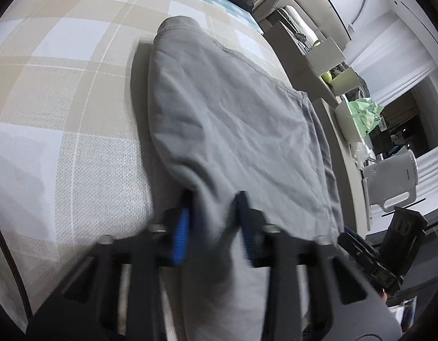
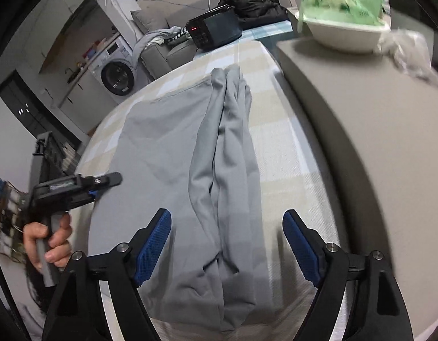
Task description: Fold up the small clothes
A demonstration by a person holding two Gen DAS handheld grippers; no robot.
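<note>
A grey garment (image 1: 236, 119) lies on a checked beige and white cloth (image 1: 62, 91). In the left wrist view my left gripper (image 1: 214, 199) has its blue pads on either side of a lifted fold of the grey fabric, which runs between the fingers. In the right wrist view the same garment (image 2: 219, 170) lies lengthwise with bunched folds down its middle. My right gripper (image 2: 227, 227) is open wide just above its near end, holding nothing. The left gripper (image 2: 76, 187) shows at the left edge there, held in a hand.
A grey raised ledge (image 2: 361, 113) runs along the right side of the cloth and carries a white bowl with green plastic (image 2: 344, 28). A black device (image 2: 216, 29) and dark clothes (image 2: 253, 0) lie at the far end. A washing machine (image 2: 116, 76) stands far left.
</note>
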